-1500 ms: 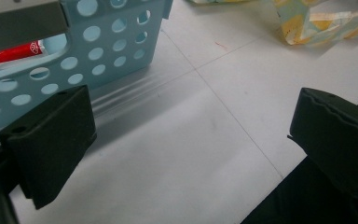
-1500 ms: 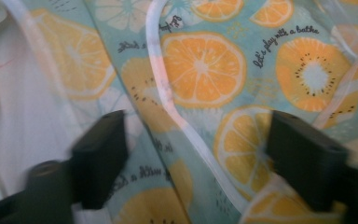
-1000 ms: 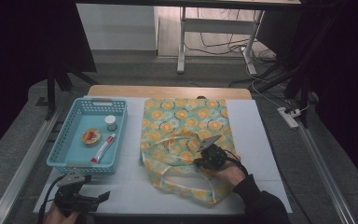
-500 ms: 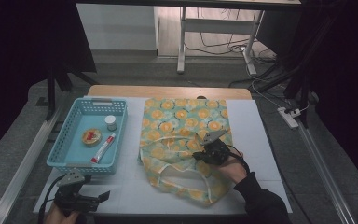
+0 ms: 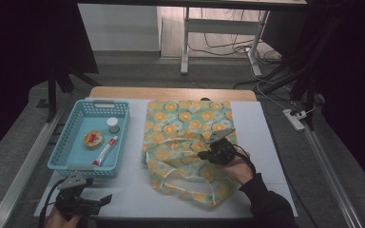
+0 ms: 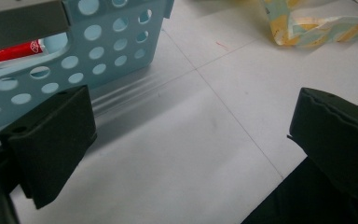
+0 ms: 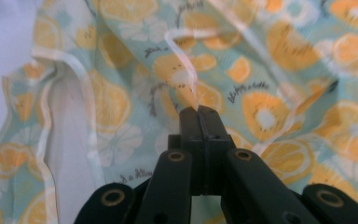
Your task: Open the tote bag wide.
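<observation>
While the right gripper (image 5: 212, 154) pinches the upper edge of the orange-print bag (image 5: 187, 130) mid-bench, its mouth faces near-left toward the left gripper (image 5: 97, 203), which waits wide open and empty beside the blue basket (image 5: 69, 142).

Orange-patterned teal fabric bag (image 5: 185, 137), flat on white table, near edge lifted, rumpled.
</observation>
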A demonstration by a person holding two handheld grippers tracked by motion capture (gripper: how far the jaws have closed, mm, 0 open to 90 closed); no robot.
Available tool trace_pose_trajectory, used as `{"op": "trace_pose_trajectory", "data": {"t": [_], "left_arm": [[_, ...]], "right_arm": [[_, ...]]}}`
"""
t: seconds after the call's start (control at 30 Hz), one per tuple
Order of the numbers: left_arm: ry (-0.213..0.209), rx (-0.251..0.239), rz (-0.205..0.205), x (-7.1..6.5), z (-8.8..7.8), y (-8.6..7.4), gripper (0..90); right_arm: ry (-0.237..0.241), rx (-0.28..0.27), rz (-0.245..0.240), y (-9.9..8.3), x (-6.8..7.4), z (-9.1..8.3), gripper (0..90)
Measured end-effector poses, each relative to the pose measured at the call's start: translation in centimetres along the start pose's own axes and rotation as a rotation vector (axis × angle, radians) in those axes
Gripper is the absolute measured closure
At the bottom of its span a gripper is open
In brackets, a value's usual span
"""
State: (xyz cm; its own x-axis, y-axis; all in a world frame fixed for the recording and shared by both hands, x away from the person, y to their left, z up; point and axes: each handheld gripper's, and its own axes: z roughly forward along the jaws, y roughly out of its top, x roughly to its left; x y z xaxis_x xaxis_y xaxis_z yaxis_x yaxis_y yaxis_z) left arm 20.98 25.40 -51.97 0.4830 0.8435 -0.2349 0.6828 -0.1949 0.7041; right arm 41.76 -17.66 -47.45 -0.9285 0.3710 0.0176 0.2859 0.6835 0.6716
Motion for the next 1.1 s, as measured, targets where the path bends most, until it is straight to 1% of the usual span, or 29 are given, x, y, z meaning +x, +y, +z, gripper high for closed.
{"op": "trace_pose_trajectory", "data": {"t": [0.1, 0.17, 0.2, 0.27, 0.3, 0.37, 0.4, 0.43, 0.47, 0.6, 0.67, 0.73, 0.77, 0.87, 0.93, 1.1], "left_arm": [[0.0, 0.001, 0.0, 0.0, 0.0, 0.0, 1.1], [0.0, 0.001, -0.001, 0.0, 0.0, 0.0, 1.1], [0.001, 0.001, -0.001, 0.0, 0.0, 0.0, 1.1], [0.001, 0.001, -0.002, 0.0, 0.0, 0.0, 1.1], [0.0, 0.001, -0.002, 0.0, 0.0, 0.0, 1.1], [0.0, 0.0, -0.002, 0.0, 0.0, 0.0, 1.1], [0.0, 0.0, -0.002, 0.0, 0.0, 0.0, 1.1], [0.0, 0.0, -0.002, 0.0, 0.0, 0.0, 1.1], [0.0, 0.0, -0.001, 0.0, 0.0, 0.0, 1.1], [0.0, 0.0, 0.0, 0.0, 0.0, 0.0, 1.1], [-0.001, -0.001, 0.0, 0.0, 0.0, 0.0, 1.1], [-0.001, -0.001, -0.001, 0.0, 0.0, 0.0, 1.1], [-0.001, -0.001, -0.001, 0.0, 0.0, 0.0, 1.1], [-0.001, 0.0, 0.0, 0.0, 0.0, 0.0, 1.1], [-0.001, 0.0, 0.0, 0.0, 0.0, 0.0, 1.2], [-0.002, -0.001, -0.001, 0.0, 0.0, 0.0, 1.2]], "right_arm": [[-0.011, -0.034, -0.013, 0.7, -0.1, -0.6, 90.0], [-0.019, -0.041, -0.013, 0.9, -0.2, -0.8, 90.0], [-0.027, -0.056, -0.01, 1.4, -0.3, -1.1, 90.0], [-0.036, -0.065, -0.011, 2.0, -0.4, -1.4, 90.0], [-0.036, -0.065, -0.011, 2.0, -0.4, -1.4, 90.0], [-0.044, -0.074, -0.019, 2.7, -0.5, -1.7, 90.0], [-0.05, -0.087, -0.027, 3.4, -0.5, -2.1, 90.0], [-0.052, -0.093, -0.03, 3.8, -0.5, -2.3, 90.0], [-0.052, -0.093, -0.03, 3.8, -0.5, -2.3, 90.0], [-0.058, -0.119, -0.037, 5.1, -0.7, -2.9, 90.0], [-0.058, -0.137, -0.027, 6.0, -1.1, -3.2, 90.0], [-0.054, -0.143, -0.022, 6.2, -1.3, -3.3, 90.0], [-0.051, -0.148, -0.021, 6.7, -1.5, -3.4, 90.0], [-0.047, -0.155, -0.022, 7.1, -1.7, -3.5, 90.0], [-0.051, -0.165, -0.026, 7.8, -1.8, -3.8, 90.0], [-0.063, -0.177, -0.032, 8.5, -2.0, -4.2, 90.0]]}}
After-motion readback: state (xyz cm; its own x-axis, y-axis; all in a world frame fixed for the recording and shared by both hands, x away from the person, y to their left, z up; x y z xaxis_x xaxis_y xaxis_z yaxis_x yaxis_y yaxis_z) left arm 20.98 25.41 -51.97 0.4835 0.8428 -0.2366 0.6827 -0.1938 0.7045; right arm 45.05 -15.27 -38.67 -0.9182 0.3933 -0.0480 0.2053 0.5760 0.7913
